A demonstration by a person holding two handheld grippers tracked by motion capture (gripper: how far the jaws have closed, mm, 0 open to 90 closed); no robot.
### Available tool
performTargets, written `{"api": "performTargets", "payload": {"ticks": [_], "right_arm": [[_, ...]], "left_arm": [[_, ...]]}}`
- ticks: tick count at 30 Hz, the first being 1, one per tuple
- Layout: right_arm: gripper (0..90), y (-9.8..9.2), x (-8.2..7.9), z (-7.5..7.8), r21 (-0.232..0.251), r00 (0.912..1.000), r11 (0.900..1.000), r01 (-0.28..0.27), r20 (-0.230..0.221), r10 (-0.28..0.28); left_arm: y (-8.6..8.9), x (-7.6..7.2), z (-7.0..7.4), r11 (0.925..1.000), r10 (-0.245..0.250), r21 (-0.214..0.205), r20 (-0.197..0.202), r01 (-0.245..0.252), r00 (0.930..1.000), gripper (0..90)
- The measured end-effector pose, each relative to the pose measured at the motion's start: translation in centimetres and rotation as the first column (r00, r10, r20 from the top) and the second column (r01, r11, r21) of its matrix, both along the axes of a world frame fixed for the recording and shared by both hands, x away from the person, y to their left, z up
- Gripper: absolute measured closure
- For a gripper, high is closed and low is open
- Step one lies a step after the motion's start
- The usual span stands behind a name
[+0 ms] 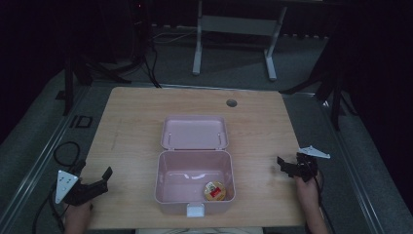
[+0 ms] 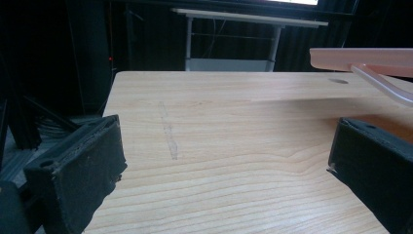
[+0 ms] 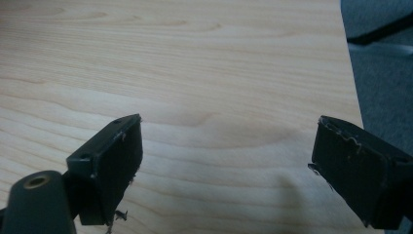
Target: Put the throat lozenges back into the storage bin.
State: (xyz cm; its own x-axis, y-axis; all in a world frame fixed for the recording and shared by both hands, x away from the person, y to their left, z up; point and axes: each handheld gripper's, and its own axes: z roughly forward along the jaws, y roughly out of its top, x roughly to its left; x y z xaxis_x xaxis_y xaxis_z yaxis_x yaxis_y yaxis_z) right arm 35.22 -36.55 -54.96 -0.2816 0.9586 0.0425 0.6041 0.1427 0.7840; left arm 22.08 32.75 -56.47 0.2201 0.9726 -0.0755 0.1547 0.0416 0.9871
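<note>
A pink box [image 1: 195, 187] stands open at the middle of the wooden bench [image 1: 131, 126], toward the near edge. Its lid [image 1: 195, 131] is hinged at the far side and lies back flat on the bench, inner face up. A white latch [image 1: 196, 210] projects from the centre of the front wall. Inside the box, in the near right corner, rests one small round tin [image 1: 214, 190] with a gold rim and a red label; it lies close to the front and right walls. A pale mark shows on the box floor just behind the tin; what it is cannot be told. The rest of the floor is bare pink.

The left claw [image 1: 104, 179] lies at the near left corner of the bench, well apart from the box, pointing toward its left wall. In the left gripper view its jaws stand wide apart with bare wood between them [image 2: 229, 161]; the pink lid edge [image 2: 363, 58] shows at upper right. A grey three-cornered plate [image 1: 64, 184] sits on top of this claw.

The right claw [image 1: 282, 165] lies near the right edge of the bench, apart from the box and pointing toward its right wall. In the right gripper view its jaws also stand apart over bare wood [image 3: 226, 161], holding nothing.

A round cable hole [image 1: 232, 103] marks the far part of the bench.
</note>
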Motion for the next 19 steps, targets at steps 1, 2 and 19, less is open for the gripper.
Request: {"api": "performTargets", "payload": {"ticks": [1,2,19], "right_arm": [[11.1,-0.11,0.01,-0.1,0.0,1.0,1.0,0.007,-0.005,-0.007],[11.0,-0.21,0.02,-0.2,0.0,0.9999,0.9999,0.012,-0.007,-0.012],[11.0,-0.69,0.08,-0.35,0.055,0.9997,0.9983,0.021,-0.012,-0.02]], "left_arm": [[0.0,0.01,0.0,1.0,0.0,-0.001,0.0,0.0,1.0,0.4],[0.02,0.01,0.01,1.0,-0.001,0.002,-0.002,0.001,1.0,0.4],[0.01,0.05,0.01,1.0,0.003,-0.002,-0.005,-0.003,1.0,0.4]]}}
